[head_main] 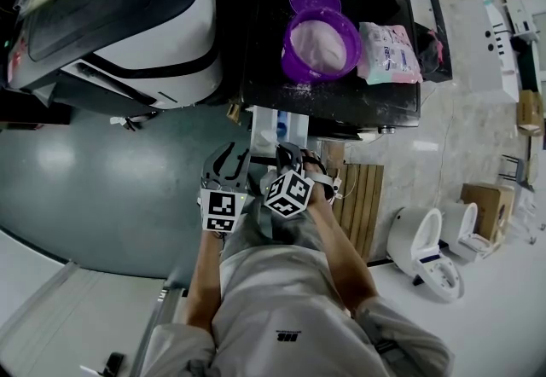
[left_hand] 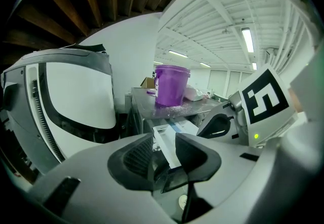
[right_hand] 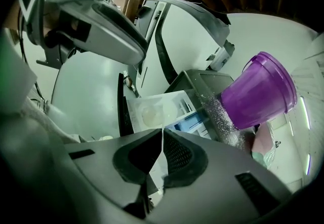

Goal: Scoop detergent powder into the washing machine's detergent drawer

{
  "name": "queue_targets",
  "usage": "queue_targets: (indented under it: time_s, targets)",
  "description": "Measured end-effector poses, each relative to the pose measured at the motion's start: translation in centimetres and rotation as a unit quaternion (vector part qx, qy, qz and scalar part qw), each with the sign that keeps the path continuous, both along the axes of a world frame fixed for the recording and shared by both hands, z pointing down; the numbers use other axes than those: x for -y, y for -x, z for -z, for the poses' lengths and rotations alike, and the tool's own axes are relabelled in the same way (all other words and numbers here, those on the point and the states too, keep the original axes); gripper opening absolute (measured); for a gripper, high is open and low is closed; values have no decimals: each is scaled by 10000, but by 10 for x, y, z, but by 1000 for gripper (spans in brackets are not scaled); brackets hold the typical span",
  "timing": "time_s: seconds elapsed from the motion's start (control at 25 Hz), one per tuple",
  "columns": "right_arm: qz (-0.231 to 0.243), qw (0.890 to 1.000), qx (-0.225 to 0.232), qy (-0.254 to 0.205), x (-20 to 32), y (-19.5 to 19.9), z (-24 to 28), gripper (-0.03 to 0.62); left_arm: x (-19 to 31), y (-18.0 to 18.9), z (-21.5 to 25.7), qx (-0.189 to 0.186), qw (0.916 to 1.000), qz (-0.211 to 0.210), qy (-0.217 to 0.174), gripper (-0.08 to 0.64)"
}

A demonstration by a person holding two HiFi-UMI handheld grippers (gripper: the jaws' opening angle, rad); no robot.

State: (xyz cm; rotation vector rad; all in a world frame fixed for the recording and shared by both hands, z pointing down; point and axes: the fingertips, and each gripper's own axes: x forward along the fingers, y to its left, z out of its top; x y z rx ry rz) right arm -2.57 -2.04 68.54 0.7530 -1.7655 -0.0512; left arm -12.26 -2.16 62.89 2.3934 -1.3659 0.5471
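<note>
We see the detergent drawer (head_main: 271,124) pulled out, white, under the washing machine's dark top (head_main: 273,85), where a purple tub (head_main: 320,44) of powder stands amid spilt grains. The left gripper (head_main: 229,155) has its fingers apart with the drawer's edge showing in the gap. The right gripper (head_main: 290,149) has its fingers pressed together and empty, above a glossy grey-green floor (head_main: 102,188).

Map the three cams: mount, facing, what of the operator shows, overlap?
Head view: on the person's head, facing steeply down at the washer top, purple tub and open drawer; shows forearms, shirt, left gripper, right gripper.
Left gripper view: on the left gripper, looking along its apart jaws towards tub and drawer; the right gripper's marker cube shows at right.
Right gripper view: on the right gripper, rolled sideways, jaws together, facing drawer and tub; left gripper upper left.
Shared: all three show tub and drawer.
</note>
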Motion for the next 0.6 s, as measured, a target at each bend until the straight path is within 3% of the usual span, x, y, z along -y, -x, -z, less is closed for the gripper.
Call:
queue_targets:
  time_s: [0.6]
  targets:
    - [-501, 9925, 1024, -451, 11, -4, 57, 9, 4, -4, 30, 14, 9994, -163, -305, 150]
